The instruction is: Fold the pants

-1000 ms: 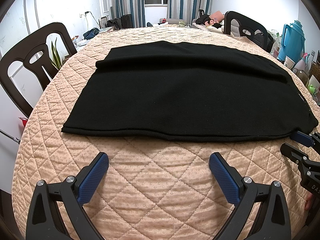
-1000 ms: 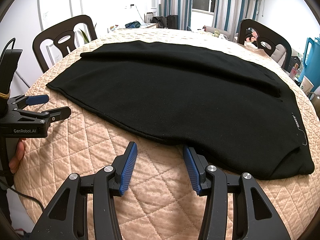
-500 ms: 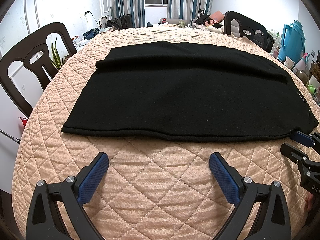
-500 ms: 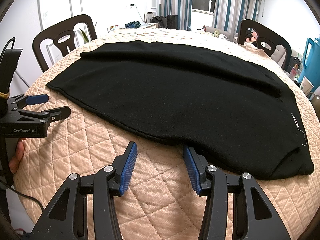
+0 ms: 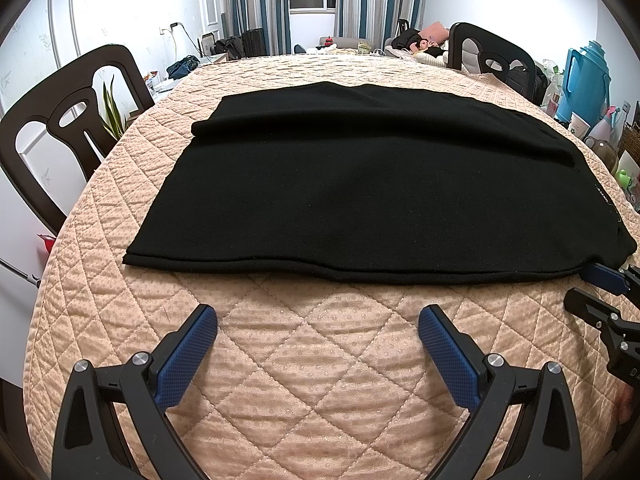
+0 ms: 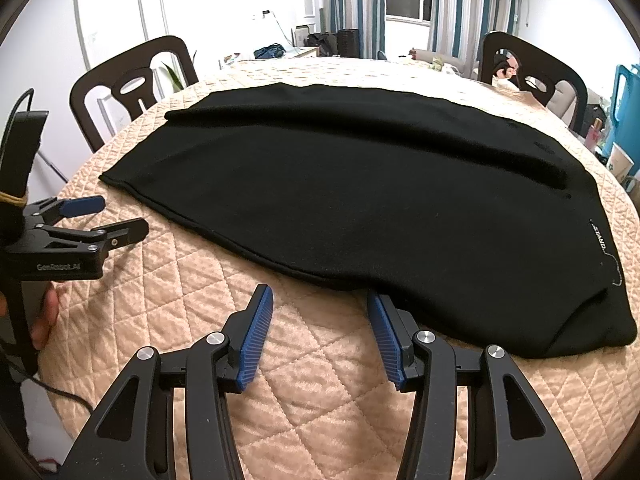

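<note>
Nothing has moved since the earlier frames: both tools and the cloth sit exactly where they were.

Left tool (image 5: 318, 328), black-framed with blue textured pads, hovers with its fingers spread wide over bare quilt, pinching nothing. Right tool (image 6: 320, 308), same build with ribbed blue pads, is also spread, though more narrowly; its right pad sits at, and partly tucked under, the near hem of the cloth, but nothing is pinched between the pads.

Ahead of both lie the black knit pants (image 5: 368, 184), already folded lengthwise once, flat on the peach quilted cover of the round tabletop (image 5: 312, 368). Their long axis runs left to right across both views, with the near hem parallel to the tabletop's near edge. From the left tool the hem lies straight ahead, a short way apart, with quilt between; from the right tool it is touching. The waist end, with a small white printed label, lies to the right, the leg cuffs to the left.

By my reading, the coming move is a crosswise fold, and the right tool is the nearer one to begin it, needing only to close on the hem. The left must first advance to the cloth's edge.

Dark wooden chairs (image 6: 132, 80) stand around the far side.
</note>
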{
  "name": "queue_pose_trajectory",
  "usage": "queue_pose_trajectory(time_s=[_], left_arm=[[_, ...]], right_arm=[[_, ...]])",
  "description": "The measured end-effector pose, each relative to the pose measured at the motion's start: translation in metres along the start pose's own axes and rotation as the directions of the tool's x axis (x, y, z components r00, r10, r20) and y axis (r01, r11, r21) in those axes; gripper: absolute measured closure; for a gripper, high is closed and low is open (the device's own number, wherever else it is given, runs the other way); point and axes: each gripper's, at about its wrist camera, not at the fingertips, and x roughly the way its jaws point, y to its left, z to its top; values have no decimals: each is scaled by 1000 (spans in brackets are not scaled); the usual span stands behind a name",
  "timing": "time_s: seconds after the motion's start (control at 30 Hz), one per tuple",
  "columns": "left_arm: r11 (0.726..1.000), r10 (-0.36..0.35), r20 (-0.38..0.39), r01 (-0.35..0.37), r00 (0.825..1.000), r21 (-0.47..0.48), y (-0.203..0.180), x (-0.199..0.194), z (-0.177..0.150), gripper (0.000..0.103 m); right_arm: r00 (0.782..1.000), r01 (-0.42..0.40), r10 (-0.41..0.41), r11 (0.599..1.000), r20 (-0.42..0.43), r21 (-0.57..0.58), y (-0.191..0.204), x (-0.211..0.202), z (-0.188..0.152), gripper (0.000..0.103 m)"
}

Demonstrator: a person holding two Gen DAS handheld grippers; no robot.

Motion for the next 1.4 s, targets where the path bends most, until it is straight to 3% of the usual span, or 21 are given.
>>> queue_pose_trajectory(time_s=[0.2, 0.4, 0.6, 0.8, 0.9, 1.03, 1.23, 1.4], left_arm=[[1000, 1, 0, -1, 1000, -1, 0, 0, 0, 1], [1000, 2, 0, -2, 1000, 0, 0, 0, 0, 1], [1000, 1, 0, -1, 1000, 0, 0, 0, 0, 1], [1000, -2, -1, 2, 1000, -2, 0, 0, 0, 1], [1000, -13, 0, 13, 1000, -9, 3, 1, 1, 1], [997, -55, 16, 56, 998, -50, 14, -3, 3, 1], [978, -114, 50, 121, 992, -171, 28, -2, 8, 1], [947, -152, 90, 171, 984, -271, 44, 3, 17, 1]], right_arm=[[999, -35, 34, 999, 16, 38, -12, -9, -7, 53], [999, 29, -33, 994, 36, 103, -36, -16, -11, 53], [996, 93, -93, 994, 7, -48, -25, -11, -13, 53], [1000, -4, 4, 1000, 6, 23, -44, -14, -13, 53], [999, -31, 27, 991, 34, 127, -66, -24, -22, 53], [998, -9, -11, 958, 65, 288, -104, -38, -34, 53], [992, 8, -75, 852, 106, 524, -167, -54, -52, 53], [982, -79, -50, 763, 181, 642, -202, -58, -57, 53]])
